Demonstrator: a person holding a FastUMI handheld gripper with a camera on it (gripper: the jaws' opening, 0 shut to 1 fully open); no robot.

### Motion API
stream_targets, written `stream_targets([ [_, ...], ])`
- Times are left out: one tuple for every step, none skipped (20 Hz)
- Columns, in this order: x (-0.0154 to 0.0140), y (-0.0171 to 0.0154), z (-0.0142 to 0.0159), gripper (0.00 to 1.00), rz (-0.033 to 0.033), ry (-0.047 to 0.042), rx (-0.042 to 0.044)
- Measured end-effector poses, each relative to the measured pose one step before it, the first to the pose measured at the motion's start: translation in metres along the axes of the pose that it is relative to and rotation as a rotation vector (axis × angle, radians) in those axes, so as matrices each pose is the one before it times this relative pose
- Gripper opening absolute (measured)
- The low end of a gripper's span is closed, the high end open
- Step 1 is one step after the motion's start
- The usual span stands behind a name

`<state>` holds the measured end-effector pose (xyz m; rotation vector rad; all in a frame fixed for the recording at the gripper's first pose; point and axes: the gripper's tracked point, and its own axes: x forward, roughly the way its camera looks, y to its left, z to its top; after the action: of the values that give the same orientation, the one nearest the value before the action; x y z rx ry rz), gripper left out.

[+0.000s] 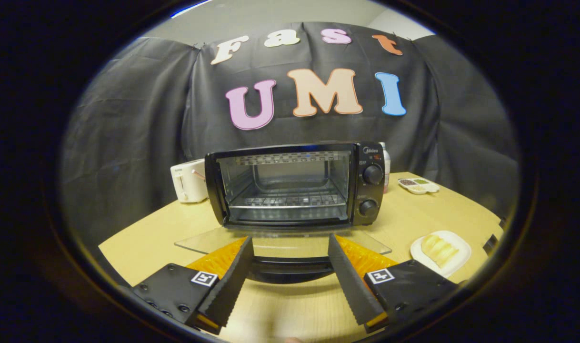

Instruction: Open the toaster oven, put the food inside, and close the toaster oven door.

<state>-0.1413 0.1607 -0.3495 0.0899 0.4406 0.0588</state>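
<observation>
Claw (pixel 290 247) spread wide over lowered toaster oven door (pixel 283 242) handle; food (pixel 440 249) plate right, apart.

A pale, light-wood table (pixel 156 238) with a smooth top fills the near ground, its far edge meeting a booth wall of wrinkled black cloth (pixel 128 124) that wraps around the left, far and right sides. Above the cloth, a plain grey-white room wall (pixel 271 14) shows, with what may be a strip of bright light (pixel 190 8) at its upper left, too small to tell. The lighting is even and soft, casting faint shadows on the tabletop.
</observation>
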Motion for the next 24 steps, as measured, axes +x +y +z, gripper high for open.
stream_targets([
  [-0.00031,-0.00046,-0.00422,0.98,0.00055,0.01128,0.00041],
  [-0.00023,-0.00061,-0.00438,0.98,0.00014,0.01244,0.00321],
  [-0.00047,-0.00058,-0.00585,0.98,0.00035,0.01399,0.00166],
  [0.00097,-0.00041,-0.00457,0.98,-0.00113,0.01406,0.00236],
  [0.00121,-0.00081,-0.00506,0.98,-0.00081,0.01414,-0.00103],
  [0.00062,-0.0006,-0.00578,0.97,-0.00133,0.01379,0.00035],
  [0.00119,-0.00068,-0.00418,0.97,-0.00095,0.01315,-0.00019],
  [-0.00025,0.00015,-0.00414,0.97,-0.00018,0.009,-0.0011],
  [-0.00074,0.00005,0.00006,0.97,0.00074,-0.00294,-0.00042],
  [-0.00122,-0.00077,0.00234,0.97,-0.00033,-0.00767,0.00179],
  [0.0011,-0.00127,-0.0018,0.97,-0.00126,0.00343,0.00073],
  [-0.00007,0.00006,-0.00091,0.97,-0.00083,-0.00057,-0.00252],
  [-0.00019,0.00046,0.00156,0.97,0.00096,-0.00548,-0.00287],
  [0.0007,-0.00051,-0.00106,0.97,0.00059,0.00155,0.00137],
  [0.00052,-0.00025,0.0009,0.97,0.00142,0.00225,0.003],
  [-0.00082,-0.00028,0.00115,0.97,0.00142,-0.00192,0.00156],
  [0.00021,-0.00042,0.00167,0.97,0.00385,-0.00437,0.00408],
  [0.00018,-0.00007,0.00057,0.97,0.00757,-0.00179,0.00718],
  [0.00054,-0.00187,0.00305,0.97,0.00368,-0.00368,0.00981],
  [0.00061,-0.0045,0.0037,0.97,0.00057,-0.0066,0.01331],
  [0.00128,-0.00505,0.00705,0.97,-0.00469,-0.01121,0.00734],
  [0.00175,-0.00812,0.00876,0.96,-0.01986,-0.01801,-0.00266],
  [0.00121,-0.0129,0.00992,0.96,-0.02823,-0.02366,-0.00709],
  [0.00257,-0.01377,0.00939,0.96,-0.02887,-0.0211,-0.00535],
])
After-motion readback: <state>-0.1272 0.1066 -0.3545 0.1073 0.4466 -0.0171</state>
